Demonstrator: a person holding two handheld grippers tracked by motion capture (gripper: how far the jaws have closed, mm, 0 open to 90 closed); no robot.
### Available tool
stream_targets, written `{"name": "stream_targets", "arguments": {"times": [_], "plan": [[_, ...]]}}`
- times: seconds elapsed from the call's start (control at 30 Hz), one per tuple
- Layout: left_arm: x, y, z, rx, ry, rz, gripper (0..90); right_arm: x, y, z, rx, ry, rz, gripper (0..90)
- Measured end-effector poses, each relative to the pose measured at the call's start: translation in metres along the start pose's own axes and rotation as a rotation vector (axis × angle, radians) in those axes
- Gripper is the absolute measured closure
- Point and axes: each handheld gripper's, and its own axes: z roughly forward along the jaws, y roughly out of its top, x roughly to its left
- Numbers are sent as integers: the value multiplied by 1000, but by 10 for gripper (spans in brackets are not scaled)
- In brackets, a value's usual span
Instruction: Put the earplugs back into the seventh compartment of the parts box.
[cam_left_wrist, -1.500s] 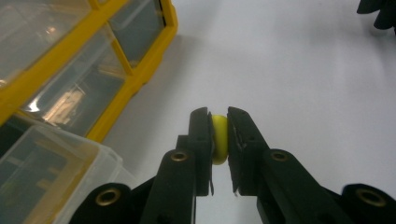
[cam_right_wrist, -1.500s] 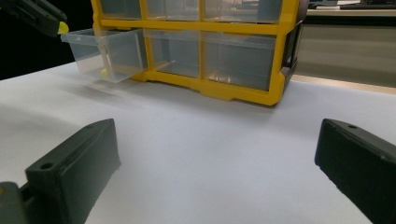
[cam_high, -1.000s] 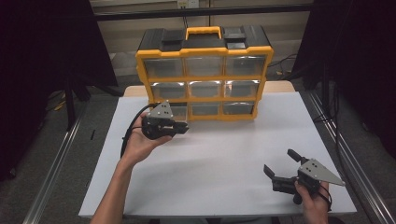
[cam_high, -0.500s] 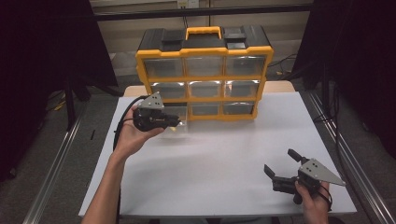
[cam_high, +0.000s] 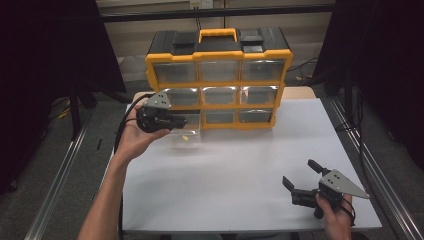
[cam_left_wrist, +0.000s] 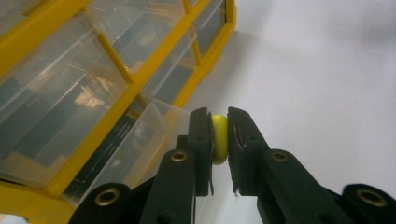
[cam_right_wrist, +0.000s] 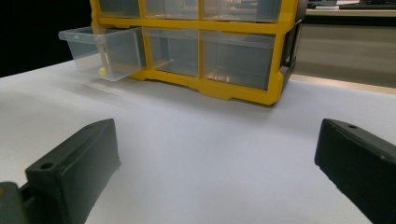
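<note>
left gripper view has the left gripper (cam_left_wrist: 219, 140) pinching a small yellow disc (cam_left_wrist: 219, 139) edge-on beside the pulled-out clear drawer (cam_left_wrist: 140, 140); any slackening could let it roll free. right gripper (cam_high: 301, 181) rests wide, empty.

Left gripper (cam_high: 181, 121) raised, jaws clamped; right gripper (cam_high: 301, 175) low, jaws wide apart.

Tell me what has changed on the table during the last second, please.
The left gripper, shut on a small yellow piece, has moved up and to the left, away from the open clear drawer of the yellow organizer. The right gripper stayed open in its place on the white table.
</note>
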Motion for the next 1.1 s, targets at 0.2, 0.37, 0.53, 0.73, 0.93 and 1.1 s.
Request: {"name": "stream_targets", "arguments": {"times": [0.2,0.37,0.53,0.73,0.93,1.1], "plan": [[12,3,2,46,24,-14,804,0,0,0,0,-1,2,0],[23,1,5,78,30,-31,803,0,0,0,1,-1,2,0],[32,4,11,143,25,-24,802,0,0,0,3,-1,2,0],[36,9,19,162,22,-13,801,0,0,0,3,0,0,0],[39,1,34,171,38,-38,798,-1,0,0,5,1,1,0],[43,-2,44,193,31,-60,798,-1,0,0,5,2,0,0]]}}
